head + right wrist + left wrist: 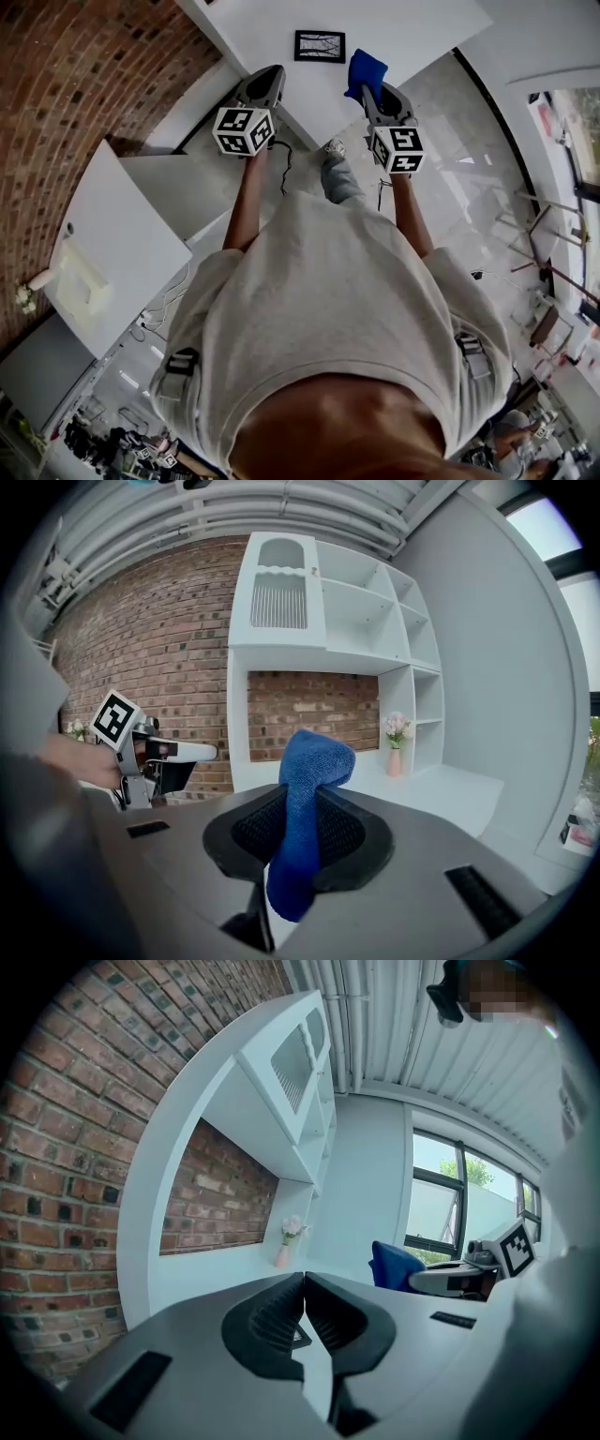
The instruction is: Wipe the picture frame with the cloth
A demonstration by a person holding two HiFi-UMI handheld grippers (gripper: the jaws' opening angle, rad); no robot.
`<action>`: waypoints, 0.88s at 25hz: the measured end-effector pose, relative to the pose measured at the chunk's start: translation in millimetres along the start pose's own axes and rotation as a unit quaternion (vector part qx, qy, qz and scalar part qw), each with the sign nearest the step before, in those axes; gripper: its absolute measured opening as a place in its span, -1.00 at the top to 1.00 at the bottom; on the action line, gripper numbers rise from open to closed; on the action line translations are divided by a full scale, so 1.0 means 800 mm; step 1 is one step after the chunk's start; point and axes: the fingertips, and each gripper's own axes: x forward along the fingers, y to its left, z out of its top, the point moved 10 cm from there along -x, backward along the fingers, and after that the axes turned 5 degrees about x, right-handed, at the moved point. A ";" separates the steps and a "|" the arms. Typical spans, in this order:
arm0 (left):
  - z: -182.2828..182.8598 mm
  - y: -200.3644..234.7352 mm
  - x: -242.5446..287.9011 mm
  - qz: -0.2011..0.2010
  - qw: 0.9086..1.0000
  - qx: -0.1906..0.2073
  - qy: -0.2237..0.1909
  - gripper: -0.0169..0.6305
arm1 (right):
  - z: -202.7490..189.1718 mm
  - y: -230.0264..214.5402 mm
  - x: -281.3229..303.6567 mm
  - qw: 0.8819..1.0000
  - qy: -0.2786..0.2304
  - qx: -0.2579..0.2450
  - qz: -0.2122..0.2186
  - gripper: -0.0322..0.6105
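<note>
A black picture frame (320, 46) lies flat on the white desk (422, 33), ahead of both grippers. My right gripper (372, 92) is shut on a blue cloth (364, 71), which bunches up above its jaws and hangs below them (302, 817). It hovers just right of the frame, near the desk's edge. My left gripper (266, 82) is held level to the left of the frame with its jaws shut on nothing (303, 1309). The cloth (395, 1266) and the right gripper (469, 1274) show at the right of the left gripper view.
A white shelf unit (323, 630) stands against a brick wall (159, 658), with a small vase of flowers (396, 747) on the desk. A white cabinet (112, 244) stands at my left. Tiled floor (469, 187) and chairs lie to the right.
</note>
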 end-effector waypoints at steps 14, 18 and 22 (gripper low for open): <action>0.044 0.041 0.130 0.073 0.997 0.006 0.012 0.90 | 0.060 -0.119 0.146 0.997 0.006 -0.002 0.079 0.66; 0.047 0.049 0.156 0.088 0.996 0.004 0.014 0.90 | 0.069 -0.143 0.177 0.996 0.008 -0.003 0.094 0.66; 0.049 0.054 0.175 0.104 0.994 0.004 0.016 0.90 | 0.073 -0.163 0.203 0.994 0.009 -0.001 0.110 0.66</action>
